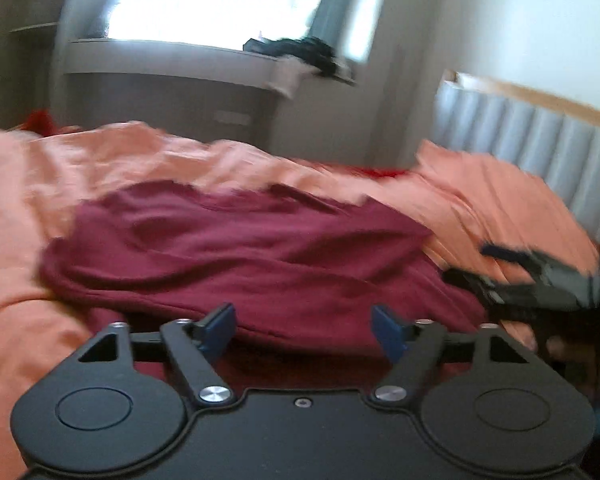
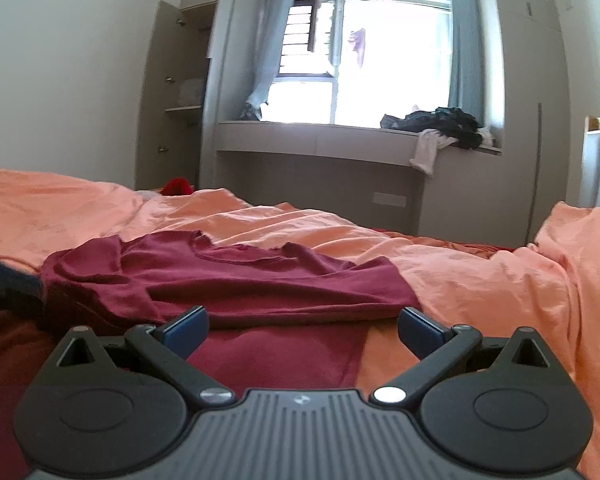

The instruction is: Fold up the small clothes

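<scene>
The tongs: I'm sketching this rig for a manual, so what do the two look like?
Both tongs, left and right, have black linkage arms with silver pivot screws, blue pads on the fingertips, and two round black discs at the base. The right body is ribbed grey with a small logo; the left's is smooth black.

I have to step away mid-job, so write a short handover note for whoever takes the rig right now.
Left gripper: open, holding nothing, at the near edge of the maroon shirt.
Right gripper: open, holding nothing, over the shirt's near right part.
Shirt: lies on the orange bedsheet, neckline away from the grippers. The upper layer's edge runs across above a lower layer, so one fold seems to be in; it is still wrinkled.
Done: that first fold, apparently.
Left: grasp the near edges with both sets of fingers, smooth, finish folding. The left wrist view is blurred, so check it before you grasp.
</scene>
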{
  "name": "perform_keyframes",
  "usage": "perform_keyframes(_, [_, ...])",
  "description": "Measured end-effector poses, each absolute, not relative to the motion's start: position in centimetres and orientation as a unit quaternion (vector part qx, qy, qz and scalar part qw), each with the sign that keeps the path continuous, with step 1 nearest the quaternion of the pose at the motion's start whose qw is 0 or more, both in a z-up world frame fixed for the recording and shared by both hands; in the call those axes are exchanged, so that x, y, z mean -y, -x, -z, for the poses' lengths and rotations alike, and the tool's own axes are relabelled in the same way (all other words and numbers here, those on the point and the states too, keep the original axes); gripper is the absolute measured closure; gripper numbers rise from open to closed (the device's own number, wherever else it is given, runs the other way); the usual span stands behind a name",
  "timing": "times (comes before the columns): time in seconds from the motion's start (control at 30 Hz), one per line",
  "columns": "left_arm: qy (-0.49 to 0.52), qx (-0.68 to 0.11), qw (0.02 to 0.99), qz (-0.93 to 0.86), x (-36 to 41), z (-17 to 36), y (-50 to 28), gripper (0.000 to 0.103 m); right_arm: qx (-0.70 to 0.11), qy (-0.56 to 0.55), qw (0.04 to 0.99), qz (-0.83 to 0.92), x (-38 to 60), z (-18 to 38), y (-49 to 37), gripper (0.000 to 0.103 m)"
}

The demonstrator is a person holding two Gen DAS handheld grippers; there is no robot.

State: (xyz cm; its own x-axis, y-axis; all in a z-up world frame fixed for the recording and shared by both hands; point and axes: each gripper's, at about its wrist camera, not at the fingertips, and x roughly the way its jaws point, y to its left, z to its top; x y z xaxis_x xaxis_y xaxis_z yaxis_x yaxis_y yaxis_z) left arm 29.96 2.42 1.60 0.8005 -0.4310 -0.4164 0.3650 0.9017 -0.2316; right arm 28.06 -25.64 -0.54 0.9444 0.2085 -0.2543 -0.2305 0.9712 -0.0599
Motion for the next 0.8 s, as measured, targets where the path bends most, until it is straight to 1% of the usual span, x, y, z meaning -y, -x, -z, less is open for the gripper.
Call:
perform_keyframes(0.03, [0.08,-0.23,0.95,0.197,-3.6,-1.9,-30.1,0.018,-0.124,0.044,0.984,-0.117,25.5,0.5,-28.0,0.0])
perform_keyframes(0.13, [0.078,-0.228,0.959,0.15,-5.9,-2.5,-30.9,0.017,-0.12,0.038,0.981,-0.147,25.3,0.3,-27.9,0.0])
perform_keyframes(0.23, [0.073,-0.222,0.969,0.076,-8.4,-2.9,-33.0,0.017,-0.118,0.041,0.979,-0.162,24.8,0.2,-28.0,0.0])
perform_keyframes(0.37, [0.11,-0.228,0.967,0.019,-12.6,-2.5,-37.1,0.021,-0.114,0.051,0.973,-0.192,23.9,-0.3,-28.7,0.0])
perform_keyframes(0.4, [0.127,-0.231,0.965,0.011,-13.7,-2.1,-38.4,0.026,-0.118,0.048,0.972,-0.199,23.6,-0.7,-29.4,0.0])
perform_keyframes(0.43, [0.141,-0.235,0.962,0.006,-14.7,-1.7,-39.4,0.033,-0.125,0.041,0.969,-0.208,23.4,-1.3,-30.3,0.0])
perform_keyframes(0.57, [0.213,-0.271,0.938,0.014,-17.8,0.2,-42.4,0.051,-0.172,-0.009,0.951,-0.255,21.5,-3.9,-35.8,0.0])
perform_keyframes(0.6, [0.22,-0.283,0.933,0.018,-18.3,0.6,-43.0,0.062,-0.179,-0.014,0.946,-0.268,20.8,-4.4,-37.1,0.0])
perform_keyframes(0.63, [0.221,-0.286,0.932,0.018,-18.5,1.0,-43.3,0.069,-0.187,-0.02,0.941,-0.281,19.8,-5.0,-38.9,0.0])
perform_keyframes(0.67, [0.222,-0.288,0.931,0.019,-18.7,1.2,-43.6,0.071,-0.195,-0.026,0.936,-0.293,18.7,-5.4,-40.6,0.001])
perform_keyframes(0.7, [0.227,-0.29,0.93,0.023,-19.0,1.4,-43.8,0.077,-0.207,-0.034,0.928,-0.307,17.6,-5.8,-42.2,0.005])
perform_keyframes(0.73, [0.237,-0.295,0.925,0.024,-19.4,1.7,-44.1,0.09,-0.22,-0.046,0.92,-0.322,16.3,-6.0,-43.8,0.008])
perform_keyframes(0.8, [0.258,-0.307,0.916,0.023,-19.9,2.5,-44.4,0.097,-0.241,-0.071,0.904,-0.346,13.8,-6.1,-46.9,0.018])
